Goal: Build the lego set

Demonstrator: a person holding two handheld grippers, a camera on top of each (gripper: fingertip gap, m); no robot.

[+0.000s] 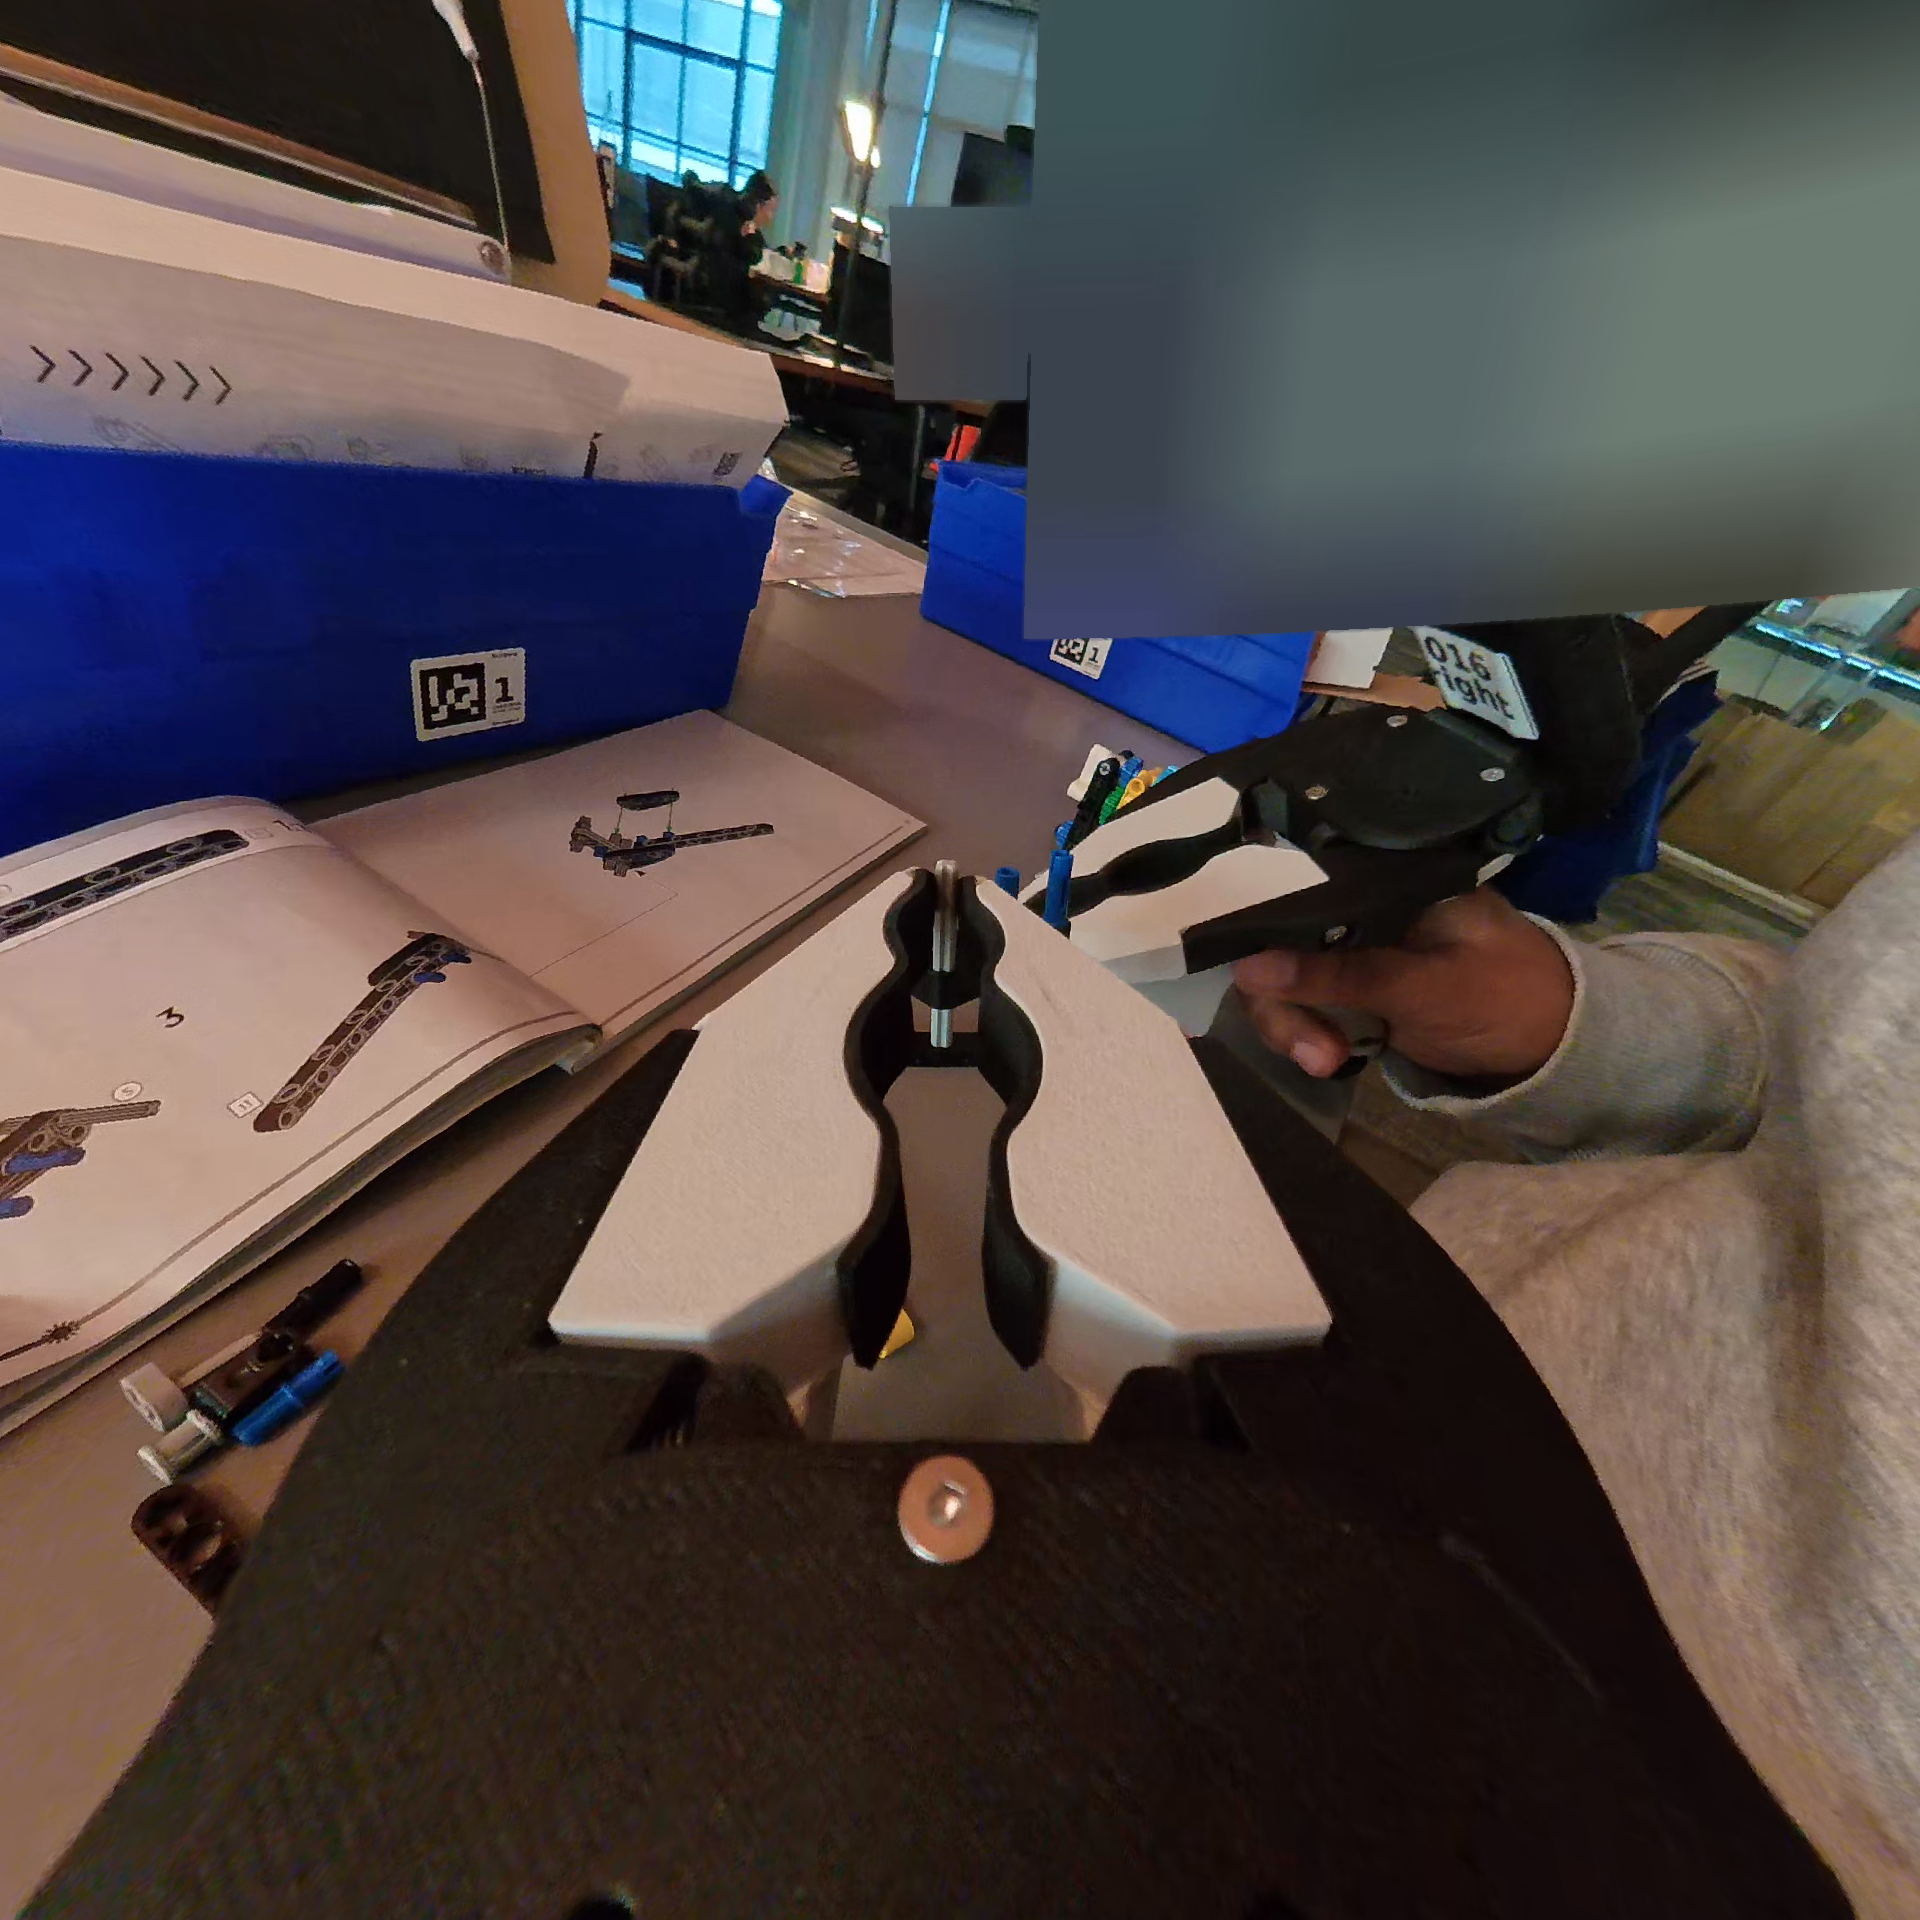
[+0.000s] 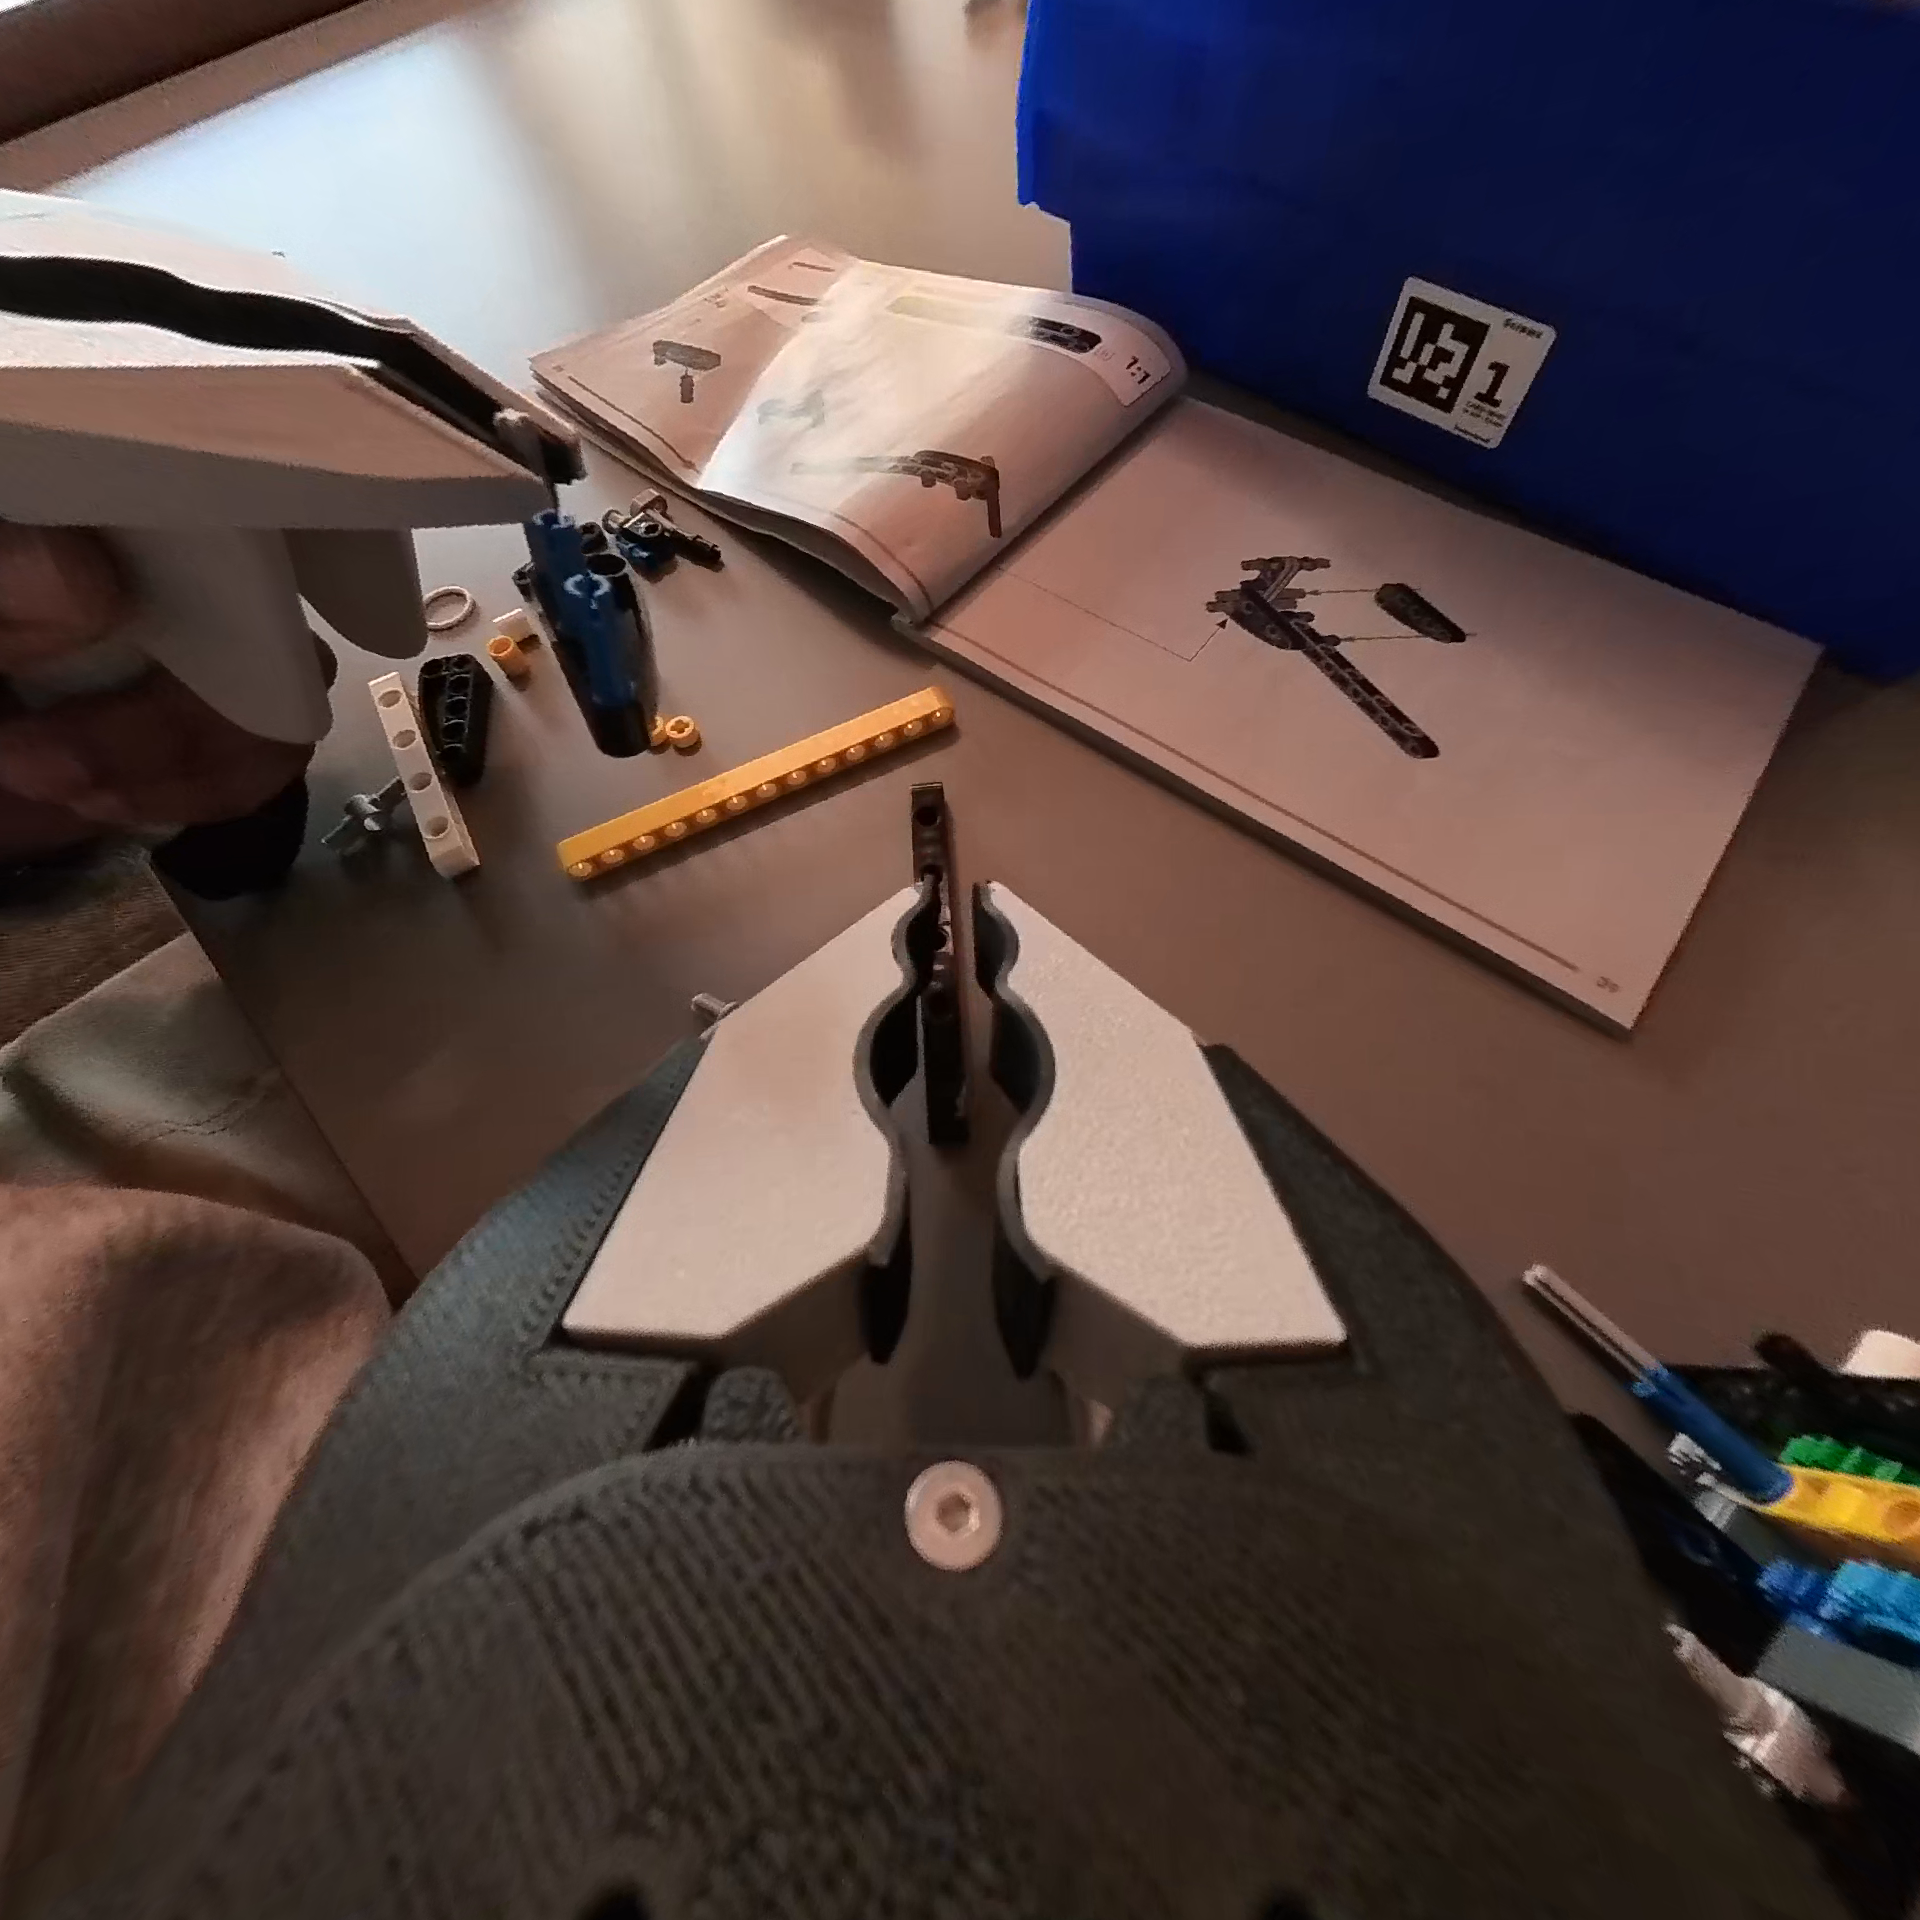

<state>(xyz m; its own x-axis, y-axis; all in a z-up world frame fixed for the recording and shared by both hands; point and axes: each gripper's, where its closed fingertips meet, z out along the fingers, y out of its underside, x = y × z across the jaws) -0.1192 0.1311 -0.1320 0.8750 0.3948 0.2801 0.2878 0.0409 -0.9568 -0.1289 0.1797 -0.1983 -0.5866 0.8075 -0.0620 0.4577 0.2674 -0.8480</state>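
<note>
Yellow beam point(image 2: 755, 784) beside open booklet point(image 2: 1039, 540).

Right gripper point(image 2: 948, 894) clamped on black beam point(image 2: 932, 831) above table point(image 2: 1195, 1091)

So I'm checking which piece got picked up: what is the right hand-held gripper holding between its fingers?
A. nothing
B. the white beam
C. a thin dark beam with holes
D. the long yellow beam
C: in the right wrist view the right hand-held gripper is shut on a thin dark beam that sticks out past its fingertips, while the yellow beam and white beam lie on the table.
</note>
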